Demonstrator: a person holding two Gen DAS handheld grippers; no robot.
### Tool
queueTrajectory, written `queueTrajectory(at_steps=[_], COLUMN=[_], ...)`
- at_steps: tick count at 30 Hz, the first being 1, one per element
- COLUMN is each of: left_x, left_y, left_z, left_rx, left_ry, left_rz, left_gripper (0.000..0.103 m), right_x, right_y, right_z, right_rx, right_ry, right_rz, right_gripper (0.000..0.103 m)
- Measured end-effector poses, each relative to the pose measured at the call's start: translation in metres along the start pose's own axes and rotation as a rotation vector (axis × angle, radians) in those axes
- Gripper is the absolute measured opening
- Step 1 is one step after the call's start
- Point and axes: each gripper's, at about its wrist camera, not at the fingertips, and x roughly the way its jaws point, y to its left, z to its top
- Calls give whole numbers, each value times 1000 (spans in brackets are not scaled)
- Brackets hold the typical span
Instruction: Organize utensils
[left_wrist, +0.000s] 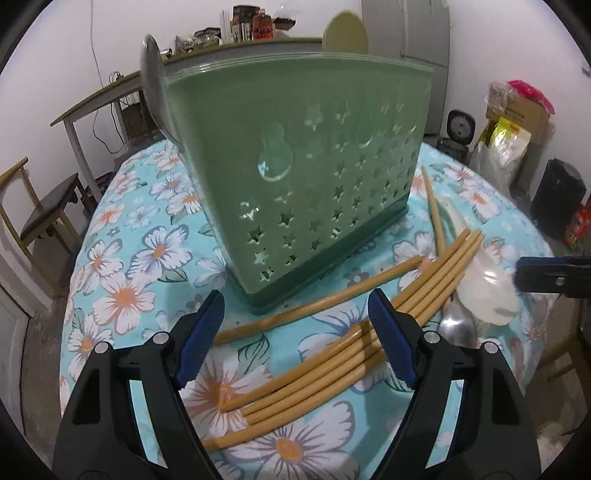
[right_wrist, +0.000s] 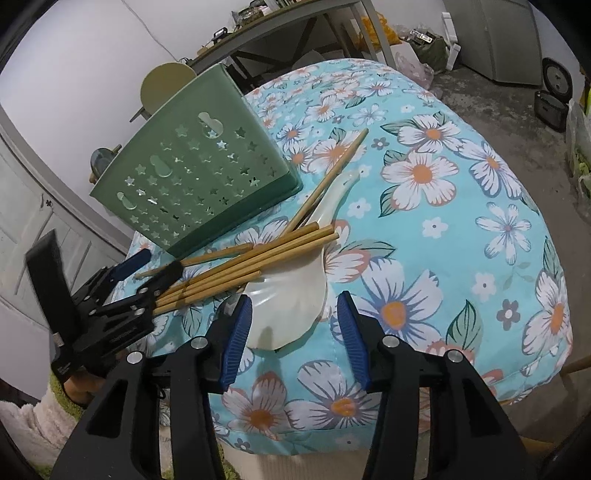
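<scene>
Utensils on a round table under a turquoise floral tablecloth (right_wrist: 461, 229), catalogued as follows.

Holder: green plastic utensil caddy (left_wrist: 295, 177) with star-shaped cut-outs, standing upright on the cloth. A grey round-ended utensil (left_wrist: 153, 85) and a pale yellow round one (left_wrist: 345, 31) project above its rim.

Chopsticks: bundle of bamboo chopsticks (left_wrist: 332, 350) lying loose on the cloth just in front of the caddy, roughly side by side, their far ends fanned. One single stick (left_wrist: 317, 299) lies apart from the bundle, nearer the caddy base; another (right_wrist: 328, 177) lies angled beside the caddy's corner.

Spoons: white ceramic soup spoon (right_wrist: 288, 302), bowl toward the table edge, handle running under the chopstick ends. A metal spoon bowl (left_wrist: 458, 328) shows partly beneath it in the left wrist view.

Left gripper (left_wrist: 295, 332): jaws spread wide, nothing clamped. It hangs over the near part of the chopstick bundle, which passes between and beneath the blue pads (left_wrist: 391, 339); whether the right-hand pad touches the sticks cannot be told.

Right gripper (right_wrist: 291, 339): jaws about half open, holding nothing. The white spoon's bowl lies between the two blue pads (right_wrist: 236, 339); the left one is close against its rim, contact uncertain, the right one is clear of it.
</scene>
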Motion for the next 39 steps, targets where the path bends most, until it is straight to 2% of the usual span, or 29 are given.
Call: queueTrajectory(at_steps=[4, 10, 19, 21, 26, 28, 32, 35, 39], left_x=[-16, -41, -60, -63, -60, -56, -49, -44, -27], left_y=[2, -3, -30, -39, -71, -84, -109, -125, -138], left_z=[0, -5, -17, -19, -26, -30, -39, -45, -47], left_rx=[-15, -10, 60, 101, 275, 352, 503, 613, 690], left_ry=[-36, -83, -125, -139, -140, -133, -146, -169, -160], left_rz=[-22, -97, -196, -222, -279, -281, -262, -218, -180], left_gripper=[76, 76, 76, 75, 56, 53, 49, 46, 33], right_x=[0, -2, -10, -12, -15, -16, -15, -13, -14], right_y=[-2, -3, -3, -5, -7, -8, -11, -14, -19], right_z=[0, -4, -8, -8, -7, -7, -7, -6, -5], right_rx=[-1, 6, 23, 31, 43, 46, 53, 66, 77], right_ry=[-3, -6, -19, -23, -33, -36, -34, -34, -36], right_rz=[-17, -17, -19, -23, -33, -33, -37, -38, -39], right_gripper=[44, 44, 44, 44, 44, 44, 44, 44, 44])
